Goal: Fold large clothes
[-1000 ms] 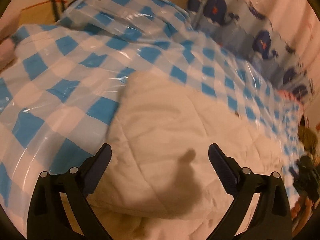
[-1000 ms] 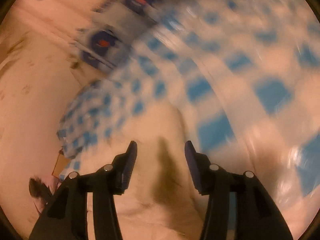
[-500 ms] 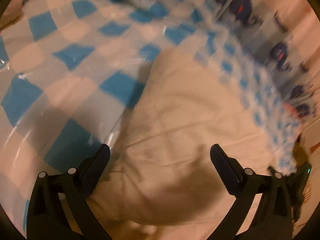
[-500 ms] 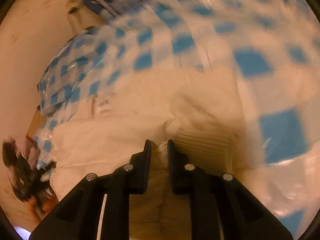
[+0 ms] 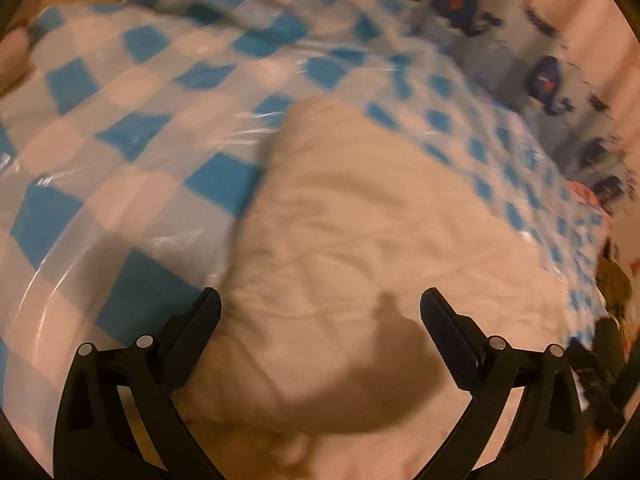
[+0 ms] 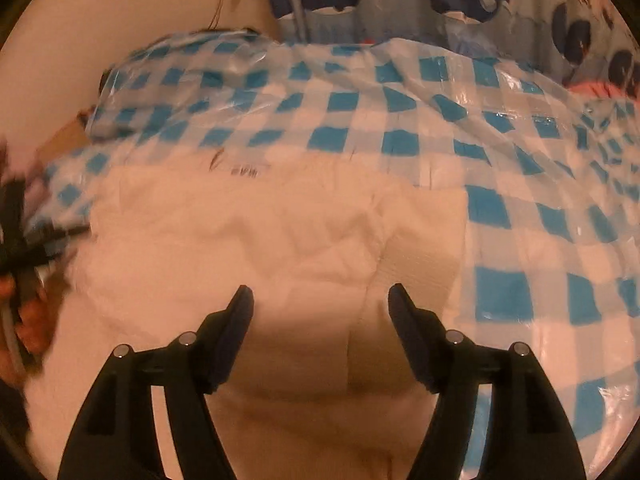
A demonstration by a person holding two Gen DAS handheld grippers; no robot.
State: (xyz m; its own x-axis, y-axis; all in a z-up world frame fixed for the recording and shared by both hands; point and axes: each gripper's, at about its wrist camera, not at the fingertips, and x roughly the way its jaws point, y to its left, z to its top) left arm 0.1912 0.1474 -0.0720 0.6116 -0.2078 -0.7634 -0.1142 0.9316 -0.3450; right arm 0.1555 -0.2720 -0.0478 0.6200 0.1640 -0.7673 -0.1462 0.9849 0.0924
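A large white garment (image 5: 360,220) lies partly folded on a blue-and-white checked plastic sheet (image 5: 120,120). My left gripper (image 5: 320,300) hovers over the garment's near part, jaws wide open with nothing between them, its shadow falling on the cloth. In the right wrist view the garment (image 6: 280,232) spreads across the middle, with a ribbed edge (image 6: 424,236) on its right side. My right gripper (image 6: 320,292) hangs just above the cloth. Its jaws are opening, and the pads press on nothing.
A whale-print curtain (image 6: 460,0) hangs behind the checked sheet (image 6: 360,112). A bare wall (image 6: 120,20) with a cable is at the back left. The other gripper and a hand (image 6: 16,248) blur past the right wrist view's left edge.
My right gripper was nearly shut on a fold of the white garment; it has let go, its jaws now stand wide, and it has rolled and shifted sideways. The left gripper sank slightly.
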